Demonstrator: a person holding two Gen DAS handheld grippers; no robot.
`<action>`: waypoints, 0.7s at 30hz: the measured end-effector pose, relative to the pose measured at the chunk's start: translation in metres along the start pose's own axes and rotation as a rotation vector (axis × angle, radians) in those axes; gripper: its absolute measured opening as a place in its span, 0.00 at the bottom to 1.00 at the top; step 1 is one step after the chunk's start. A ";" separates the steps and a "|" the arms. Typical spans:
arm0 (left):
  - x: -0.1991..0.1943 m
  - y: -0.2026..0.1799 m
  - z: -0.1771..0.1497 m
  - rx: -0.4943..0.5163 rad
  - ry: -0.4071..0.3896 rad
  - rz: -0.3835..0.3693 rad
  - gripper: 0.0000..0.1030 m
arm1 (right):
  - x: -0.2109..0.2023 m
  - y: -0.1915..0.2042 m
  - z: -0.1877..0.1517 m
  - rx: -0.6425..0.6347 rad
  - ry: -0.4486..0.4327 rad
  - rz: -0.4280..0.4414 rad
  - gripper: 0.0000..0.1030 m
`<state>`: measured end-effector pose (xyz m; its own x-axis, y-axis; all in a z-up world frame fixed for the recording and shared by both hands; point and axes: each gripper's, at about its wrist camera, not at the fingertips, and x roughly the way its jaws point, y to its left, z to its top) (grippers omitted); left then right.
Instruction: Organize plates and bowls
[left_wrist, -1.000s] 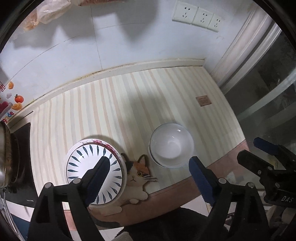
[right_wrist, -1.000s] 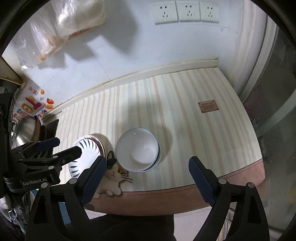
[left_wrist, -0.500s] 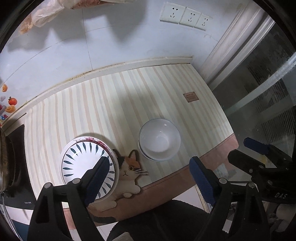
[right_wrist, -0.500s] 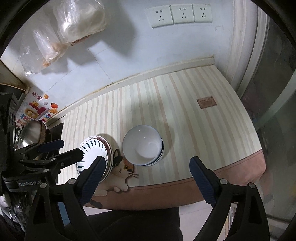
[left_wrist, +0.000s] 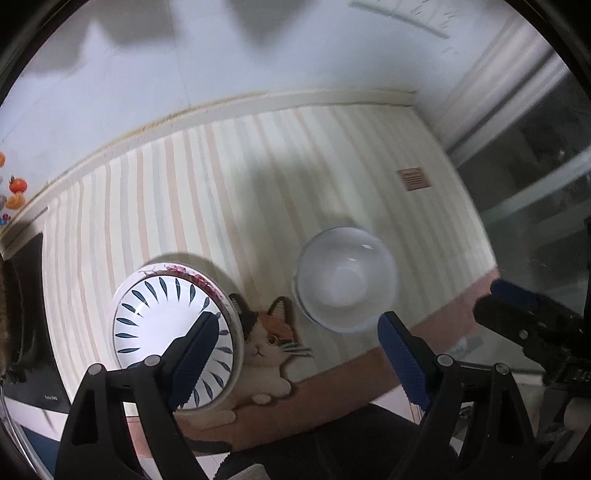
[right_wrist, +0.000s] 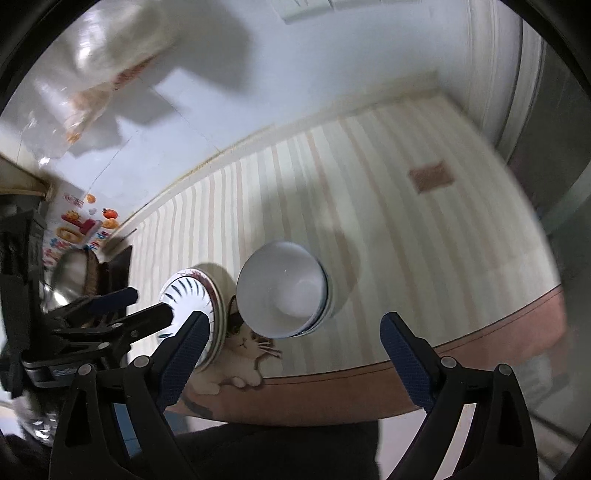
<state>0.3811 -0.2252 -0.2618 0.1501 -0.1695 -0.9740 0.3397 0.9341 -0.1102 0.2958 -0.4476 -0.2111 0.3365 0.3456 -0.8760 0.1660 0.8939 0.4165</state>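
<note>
A stack of plates, the top one white with dark blue leaf marks, sits near the front left of the striped mat. A stack of white bowls sits to its right. My left gripper is open and empty above the front edge, its left finger over the plates. My right gripper is open and empty, the bowls just beyond it and the plates at its left. The left gripper also shows in the right wrist view.
A cat picture is printed on the mat between plates and bowls. A brown label lies at the right. A white tiled wall stands behind. A metal pot and dark stove are at the left.
Both grippers have moved down and closer to the mat; plates and bowls look larger. Both stay open. The plates and bowls have not moved.
</note>
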 end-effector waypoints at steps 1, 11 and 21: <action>0.013 0.004 0.004 -0.014 0.023 0.006 0.86 | 0.014 -0.009 0.003 0.023 0.023 0.025 0.93; 0.129 0.026 0.024 -0.151 0.267 -0.102 0.86 | 0.141 -0.068 0.014 0.129 0.168 0.139 0.93; 0.170 0.024 0.032 -0.227 0.332 -0.265 0.58 | 0.217 -0.077 0.015 0.126 0.319 0.281 0.81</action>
<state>0.4440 -0.2419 -0.4234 -0.2314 -0.3361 -0.9130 0.1091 0.9236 -0.3676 0.3701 -0.4461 -0.4294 0.0849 0.6586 -0.7477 0.2272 0.7178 0.6581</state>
